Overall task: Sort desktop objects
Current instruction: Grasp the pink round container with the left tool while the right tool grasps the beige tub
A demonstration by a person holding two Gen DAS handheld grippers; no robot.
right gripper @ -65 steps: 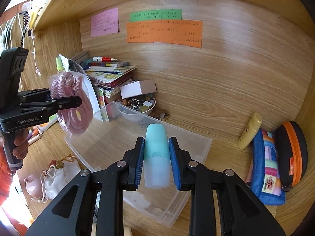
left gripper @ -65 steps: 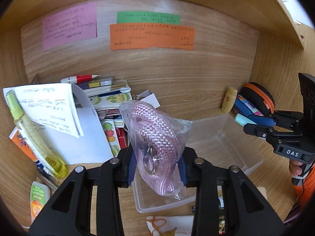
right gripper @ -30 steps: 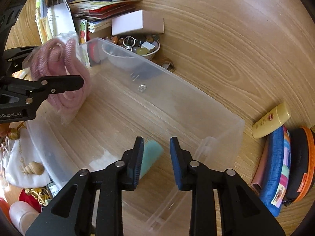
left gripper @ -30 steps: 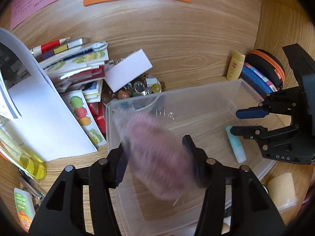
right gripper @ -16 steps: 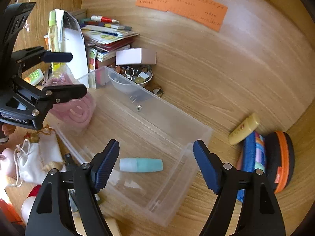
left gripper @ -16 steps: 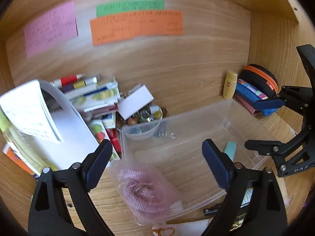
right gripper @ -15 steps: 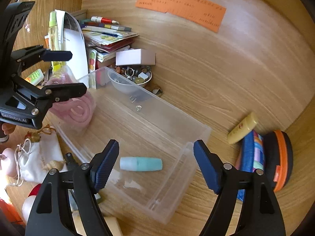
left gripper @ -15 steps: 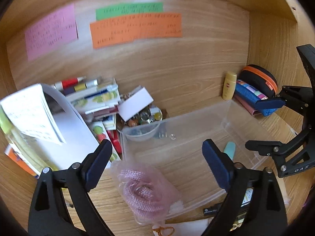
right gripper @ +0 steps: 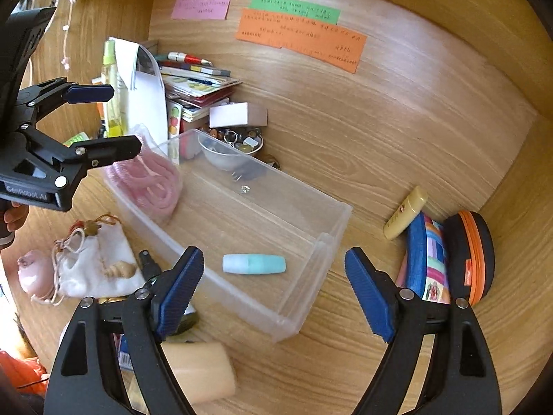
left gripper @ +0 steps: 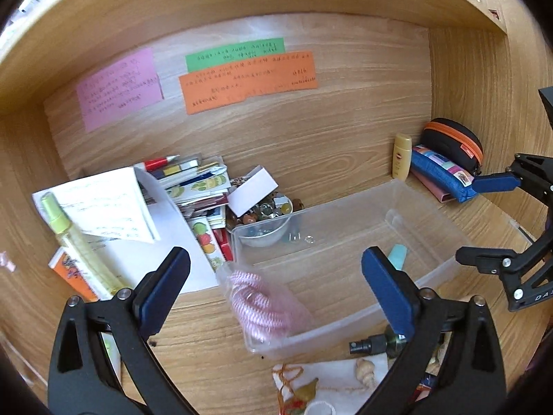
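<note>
Clear plastic bin (right gripper: 331, 214) on the worktop holds the teal tube (right gripper: 254, 264), lying crosswise just ahead of the right claw (right gripper: 273, 292), and the bagged pink rope (left gripper: 262, 306) at its left end, below the left claw (left gripper: 276, 288). Both claws have just been opening, now released, nothing between the jaws. Near-edge clutter is cut off behind the fingers.

Your left wrist camera looks down along its fingers from the front left, fairly near, toward the back wall. Your right wrist camera looks down from the front right, angled leftward. Both views share the clear bin (left gripper: 345, 238) (right gripper: 311, 214), the orange note (left gripper: 249, 79) (right gripper: 300, 38) and the book stack (left gripper: 197, 186) (right gripper: 197, 83).
</note>
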